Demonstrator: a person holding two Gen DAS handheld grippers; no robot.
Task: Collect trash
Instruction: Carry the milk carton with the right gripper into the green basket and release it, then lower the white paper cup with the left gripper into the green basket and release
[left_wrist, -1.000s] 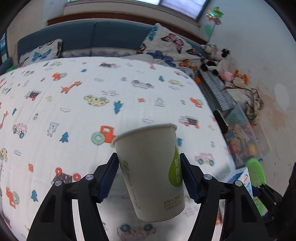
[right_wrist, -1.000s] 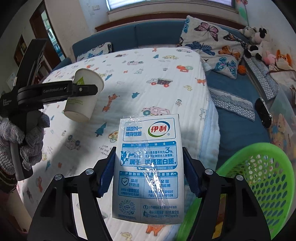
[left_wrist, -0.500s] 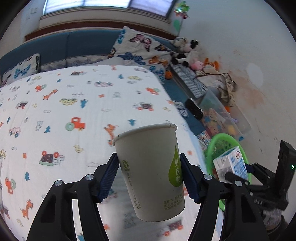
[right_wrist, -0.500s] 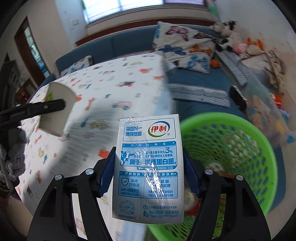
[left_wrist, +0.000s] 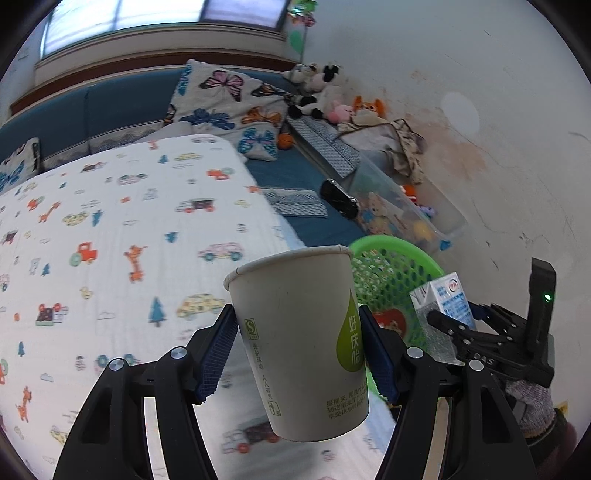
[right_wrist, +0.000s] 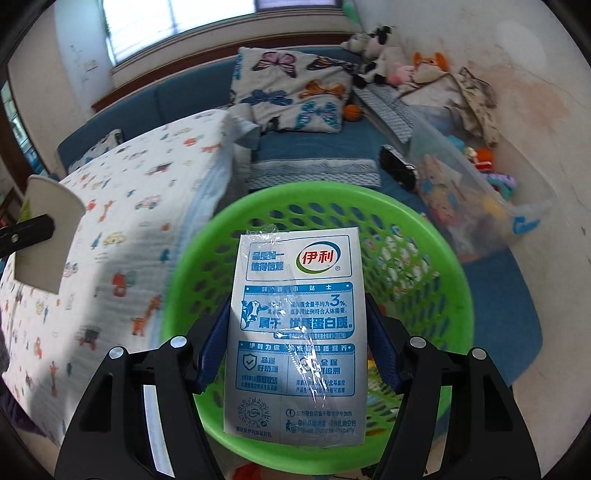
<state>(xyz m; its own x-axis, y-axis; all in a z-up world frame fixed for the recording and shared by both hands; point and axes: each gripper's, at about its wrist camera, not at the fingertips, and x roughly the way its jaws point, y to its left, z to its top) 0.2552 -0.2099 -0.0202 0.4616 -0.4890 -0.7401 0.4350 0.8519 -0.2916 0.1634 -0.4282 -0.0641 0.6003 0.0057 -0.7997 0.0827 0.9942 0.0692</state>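
My left gripper (left_wrist: 299, 354) is shut on a white paper cup (left_wrist: 299, 347) with a green drop logo, held upright above the edge of the bed. My right gripper (right_wrist: 295, 347) is shut on a blue-and-white milk carton (right_wrist: 295, 332), held over the green plastic basket (right_wrist: 454, 280). In the left wrist view the basket (left_wrist: 402, 254) sits just behind and right of the cup, and the other gripper with the milk carton (left_wrist: 443, 310) hangs over its right side. The paper cup (right_wrist: 48, 236) shows at the left edge of the right wrist view.
A bed with a white cartoon-print blanket (left_wrist: 110, 240) fills the left. Blue mats (right_wrist: 314, 147) with butterfly pillows (right_wrist: 291, 88) lie behind the basket. A clear bin of toys (right_wrist: 472, 192) and plush animals (left_wrist: 321, 96) line the wall. A black object (left_wrist: 338, 199) lies near the bin.
Both grippers have swung to the right, away from the bed towards the green basket. The milk carton is now over the basket, and the cup has come to the bed's edge beside it.
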